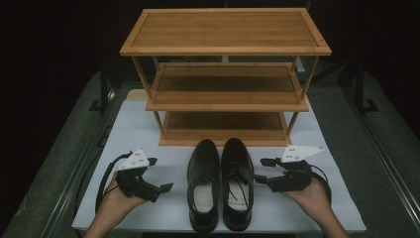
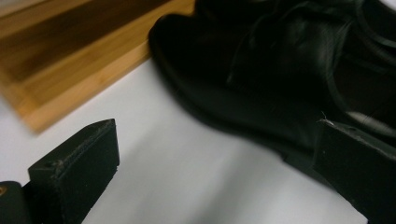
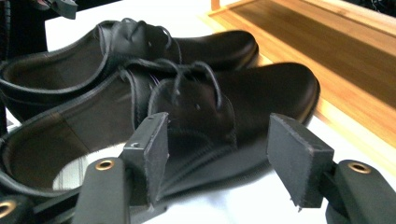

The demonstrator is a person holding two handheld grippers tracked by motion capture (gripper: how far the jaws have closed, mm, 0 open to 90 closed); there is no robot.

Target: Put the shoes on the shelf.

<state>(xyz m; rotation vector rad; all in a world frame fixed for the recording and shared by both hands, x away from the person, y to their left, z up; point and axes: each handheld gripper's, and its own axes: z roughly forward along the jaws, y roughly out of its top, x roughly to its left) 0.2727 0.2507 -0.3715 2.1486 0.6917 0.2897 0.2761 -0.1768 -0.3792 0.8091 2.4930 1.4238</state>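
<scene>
From above, my left gripper and right gripper flank the shoes at lower centre, jaws wide, holding nothing. The shoes' toes point up-frame toward the bamboo rack. My right gripper view shows their laces close up.

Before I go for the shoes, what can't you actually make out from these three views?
- Left shoe: the heel is cut by the top edge in the left gripper view.
- Laces: motion blur in the right gripper view, knot unreadable.
- Rack bottom shelf: shadowed back part in the high view.
- Right shoe insole print: too small in the high view.
</scene>
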